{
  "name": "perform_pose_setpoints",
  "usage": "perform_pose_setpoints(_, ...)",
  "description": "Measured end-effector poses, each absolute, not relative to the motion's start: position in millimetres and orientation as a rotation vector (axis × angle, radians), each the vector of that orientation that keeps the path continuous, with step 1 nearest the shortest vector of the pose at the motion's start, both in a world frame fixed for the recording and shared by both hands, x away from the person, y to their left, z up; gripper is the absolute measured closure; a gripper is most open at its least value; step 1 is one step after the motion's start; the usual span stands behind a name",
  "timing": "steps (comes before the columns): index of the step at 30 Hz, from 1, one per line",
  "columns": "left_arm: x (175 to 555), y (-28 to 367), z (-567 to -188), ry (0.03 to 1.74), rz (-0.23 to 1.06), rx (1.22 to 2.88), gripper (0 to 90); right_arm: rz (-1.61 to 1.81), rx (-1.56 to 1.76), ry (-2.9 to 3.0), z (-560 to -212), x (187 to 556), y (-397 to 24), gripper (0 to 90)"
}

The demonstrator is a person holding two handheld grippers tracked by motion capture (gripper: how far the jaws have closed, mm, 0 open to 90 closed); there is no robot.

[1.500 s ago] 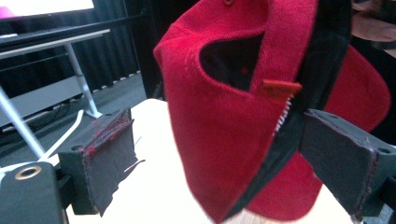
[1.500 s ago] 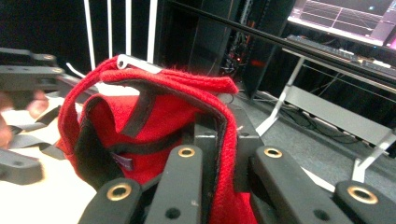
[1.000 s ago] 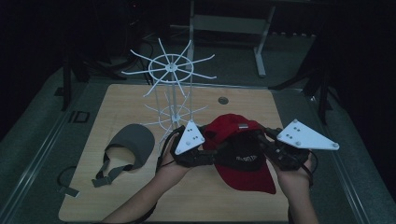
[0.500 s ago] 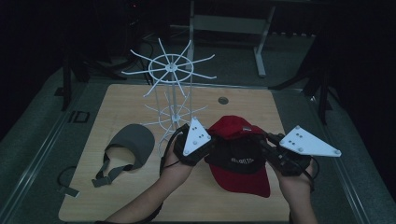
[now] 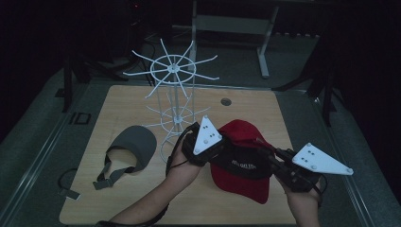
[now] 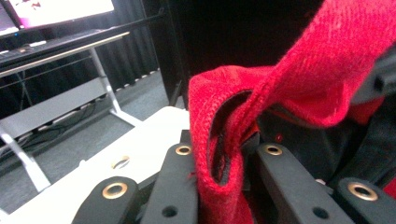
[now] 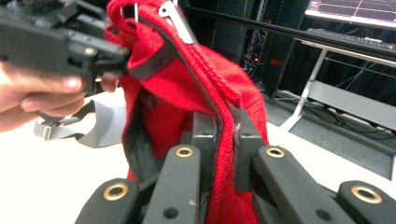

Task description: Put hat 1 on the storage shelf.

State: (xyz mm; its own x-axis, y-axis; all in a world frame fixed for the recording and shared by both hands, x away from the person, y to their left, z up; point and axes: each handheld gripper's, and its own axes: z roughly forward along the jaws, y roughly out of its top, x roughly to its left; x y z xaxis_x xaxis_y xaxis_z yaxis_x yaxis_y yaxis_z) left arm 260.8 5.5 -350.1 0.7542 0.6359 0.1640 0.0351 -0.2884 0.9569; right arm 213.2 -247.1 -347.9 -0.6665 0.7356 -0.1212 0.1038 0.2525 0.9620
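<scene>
Red cap [image 5: 242, 161] is pinched at its rim by left claw [image 5: 215, 150] and right claw [image 5: 265, 158].

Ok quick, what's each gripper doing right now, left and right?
Left gripper: just closed, shut on the red fabric baseball cap, at its rim.
Right gripper: shut on the same cap's edge.

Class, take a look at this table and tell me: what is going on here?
A person holds a red cap between two handheld grippers. The left gripper has just closed on the cap's edge, and the right gripper is shut on the other side. A white wire rack stands behind it and a grey visor lies to the left on the wooden table.
</scene>
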Motion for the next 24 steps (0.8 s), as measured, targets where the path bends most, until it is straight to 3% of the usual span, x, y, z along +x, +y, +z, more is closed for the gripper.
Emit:
perform_pose_setpoints(6,260,3,-343,0.498,0.636,1.767,85.3,1.482,0.754,1.955,-352,206,-253,80.2)
perform_pose_setpoints(17,260,2,-344,0.473,0.618,1.763,85.2,1.523,0.573,2.075,-346,189,-261,45.9)
perform_pose_setpoints(24,264,18,-349,0.267,0.500,1.788,85.0,1.505,0.578,2.063,-340,194,-272,44.0)
